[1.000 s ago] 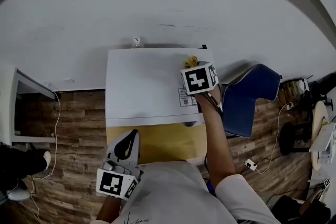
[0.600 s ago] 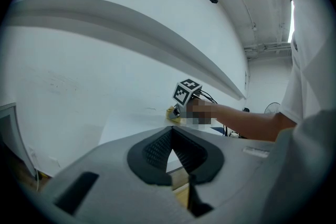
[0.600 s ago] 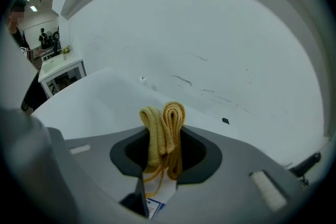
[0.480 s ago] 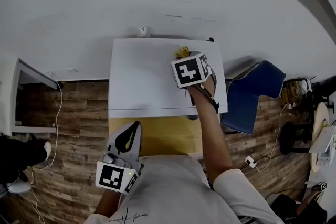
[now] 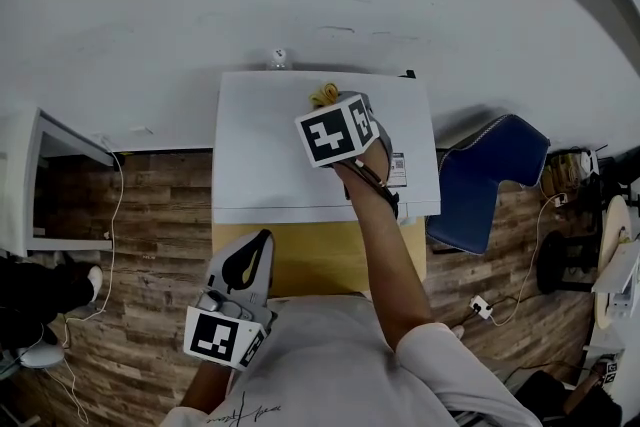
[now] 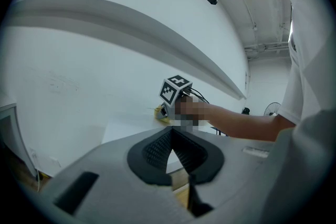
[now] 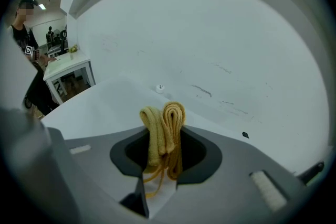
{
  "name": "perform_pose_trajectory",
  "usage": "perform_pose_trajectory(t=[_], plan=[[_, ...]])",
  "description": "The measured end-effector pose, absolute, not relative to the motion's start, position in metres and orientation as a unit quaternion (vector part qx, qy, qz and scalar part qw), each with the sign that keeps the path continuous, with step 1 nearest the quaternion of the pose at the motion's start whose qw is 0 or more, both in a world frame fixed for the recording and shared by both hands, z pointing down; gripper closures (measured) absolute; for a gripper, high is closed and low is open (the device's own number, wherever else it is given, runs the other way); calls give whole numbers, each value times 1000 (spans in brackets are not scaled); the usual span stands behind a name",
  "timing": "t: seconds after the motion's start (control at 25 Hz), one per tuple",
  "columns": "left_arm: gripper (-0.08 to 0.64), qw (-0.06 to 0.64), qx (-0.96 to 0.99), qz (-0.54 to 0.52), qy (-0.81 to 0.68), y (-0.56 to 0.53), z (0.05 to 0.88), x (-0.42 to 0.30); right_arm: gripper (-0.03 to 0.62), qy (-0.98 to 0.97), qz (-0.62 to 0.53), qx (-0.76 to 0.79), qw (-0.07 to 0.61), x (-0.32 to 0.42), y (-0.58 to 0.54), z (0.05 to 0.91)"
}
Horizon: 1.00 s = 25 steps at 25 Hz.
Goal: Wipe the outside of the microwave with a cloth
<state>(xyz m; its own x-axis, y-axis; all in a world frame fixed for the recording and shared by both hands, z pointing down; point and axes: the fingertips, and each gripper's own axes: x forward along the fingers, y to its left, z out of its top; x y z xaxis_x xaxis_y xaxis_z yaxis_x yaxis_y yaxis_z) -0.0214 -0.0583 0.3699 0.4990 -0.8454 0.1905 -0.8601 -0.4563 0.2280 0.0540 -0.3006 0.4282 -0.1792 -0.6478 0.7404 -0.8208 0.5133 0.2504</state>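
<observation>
Your right hand-held gripper (image 7: pixel 161 150) is pinching the folded yellow cloth (image 7: pixel 164 122), which sticks out just past its jaws, with the white microwave (image 5: pixel 262 160) top right beneath. Press the cloth flat and wipe in overlapping strokes. Your left hand-held gripper (image 6: pixel 171 150) is pressed together, empty and well behind.

Yellow cloth (image 7: pixel 163 126), white microwave (image 5: pixel 265 155), blue chair (image 5: pixel 495 170), brown wood-grain floor (image 5: pixel 150 215)

microwave (image 5: pixel 270 155) 1 | cloth (image 7: pixel 173 113) 1 | tools 2: left tool (image 6: pixel 172 138), right tool (image 7: pixel 164 140) | chair (image 5: pixel 480 185) 1
</observation>
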Motion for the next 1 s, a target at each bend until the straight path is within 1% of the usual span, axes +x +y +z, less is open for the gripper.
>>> perform_pose_trajectory(t=[0.4, 1.0], plan=[[565, 157, 849, 28, -503, -62, 374, -31, 474, -790, 83, 444, 415, -13, -292, 428], [565, 164, 840, 28, -516, -61, 378, -46, 474, -824, 68, 393, 403, -83, -279, 428]])
